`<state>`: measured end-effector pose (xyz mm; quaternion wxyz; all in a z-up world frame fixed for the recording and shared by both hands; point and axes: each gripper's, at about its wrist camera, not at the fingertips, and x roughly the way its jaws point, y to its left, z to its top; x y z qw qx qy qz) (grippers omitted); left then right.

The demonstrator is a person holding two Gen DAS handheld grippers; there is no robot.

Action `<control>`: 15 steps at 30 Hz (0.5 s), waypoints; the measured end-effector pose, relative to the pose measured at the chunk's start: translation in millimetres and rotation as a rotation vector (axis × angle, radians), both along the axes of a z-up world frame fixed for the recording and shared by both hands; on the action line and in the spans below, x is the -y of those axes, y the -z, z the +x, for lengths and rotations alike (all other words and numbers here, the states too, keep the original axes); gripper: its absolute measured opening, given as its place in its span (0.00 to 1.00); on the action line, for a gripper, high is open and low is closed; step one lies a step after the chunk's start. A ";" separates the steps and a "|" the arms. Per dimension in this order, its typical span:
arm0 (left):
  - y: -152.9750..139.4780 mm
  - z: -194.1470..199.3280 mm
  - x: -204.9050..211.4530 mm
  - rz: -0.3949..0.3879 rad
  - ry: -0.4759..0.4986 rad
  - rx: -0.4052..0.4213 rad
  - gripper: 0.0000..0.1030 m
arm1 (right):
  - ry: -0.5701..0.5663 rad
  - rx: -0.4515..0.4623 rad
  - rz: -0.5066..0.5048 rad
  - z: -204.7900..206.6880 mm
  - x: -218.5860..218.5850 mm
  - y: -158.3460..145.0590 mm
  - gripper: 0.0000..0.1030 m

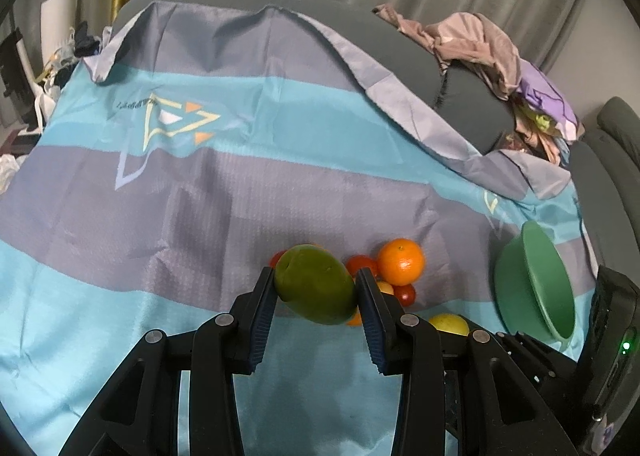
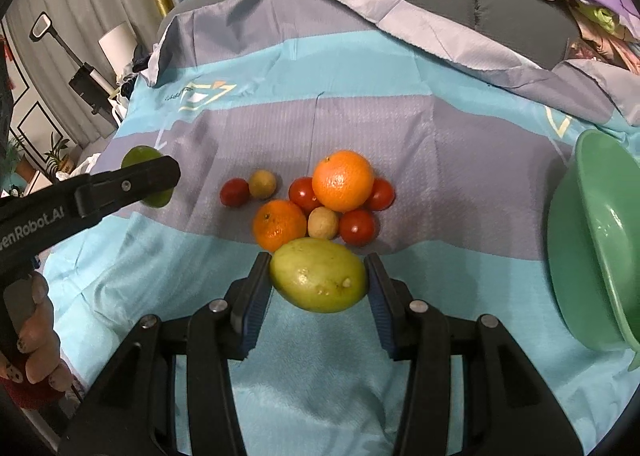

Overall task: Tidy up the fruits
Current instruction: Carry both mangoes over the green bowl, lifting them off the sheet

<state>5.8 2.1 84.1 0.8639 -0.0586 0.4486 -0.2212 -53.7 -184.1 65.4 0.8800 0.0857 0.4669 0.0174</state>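
Note:
My left gripper (image 1: 316,288) is shut on a green mango (image 1: 315,284) and holds it above the striped cloth; it also shows at the left of the right wrist view (image 2: 150,180). My right gripper (image 2: 318,280) is shut on a yellow-green fruit (image 2: 318,275) at the near edge of a fruit pile. The pile holds a large orange (image 2: 343,181), a smaller orange (image 2: 279,225), several tomatoes (image 2: 357,227) and two small tan fruits (image 2: 322,222). A green bowl (image 2: 592,240) lies tilted on its side at the right.
A blue and grey striped cloth (image 2: 420,128) covers a grey sofa. Crumpled clothes (image 1: 480,48) are heaped at the back right. A vacuum (image 2: 86,76) and plants stand at the far left. The person's hand (image 2: 34,340) holds the left gripper's handle.

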 end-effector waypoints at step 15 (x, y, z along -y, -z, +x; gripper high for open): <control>-20.6 -16.8 12.3 0.002 0.041 0.082 0.39 | 0.045 0.053 0.007 -8.0 15.5 -20.5 0.45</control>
